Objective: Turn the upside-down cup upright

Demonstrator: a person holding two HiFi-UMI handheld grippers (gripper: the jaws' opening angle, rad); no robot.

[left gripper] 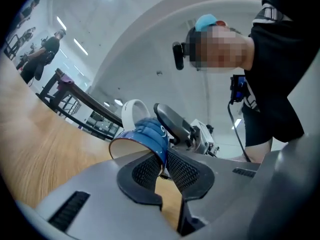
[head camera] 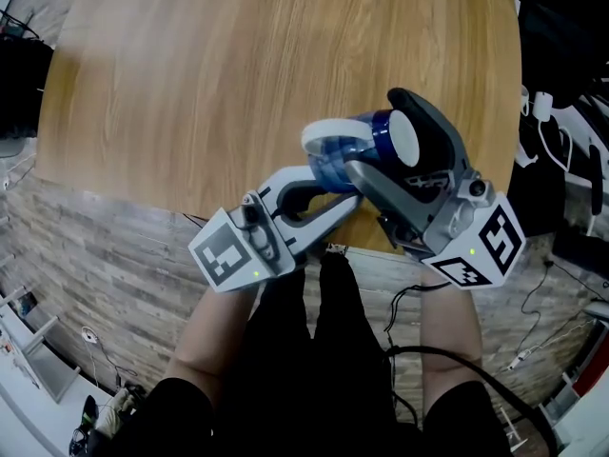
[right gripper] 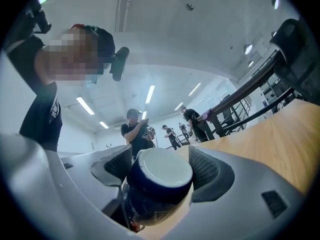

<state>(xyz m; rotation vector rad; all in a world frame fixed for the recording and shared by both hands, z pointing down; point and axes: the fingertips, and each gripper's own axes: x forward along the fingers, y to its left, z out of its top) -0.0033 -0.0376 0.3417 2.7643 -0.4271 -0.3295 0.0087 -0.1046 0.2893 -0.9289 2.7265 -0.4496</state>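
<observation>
Held in the air over the desk's [head camera: 238,84] near edge, tipped sideways: the cup [head camera: 347,150]. Clamped across its body by the right gripper [right gripper: 160,166]; rim wall pinched in the narrow left gripper [left gripper: 163,168], probably for swinging the mouth upward.

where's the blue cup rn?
Head view, right of centre: the blue cup is held on its side over the wooden table's near edge, left gripper pinching its rim, right gripper clamped round its body.
</observation>
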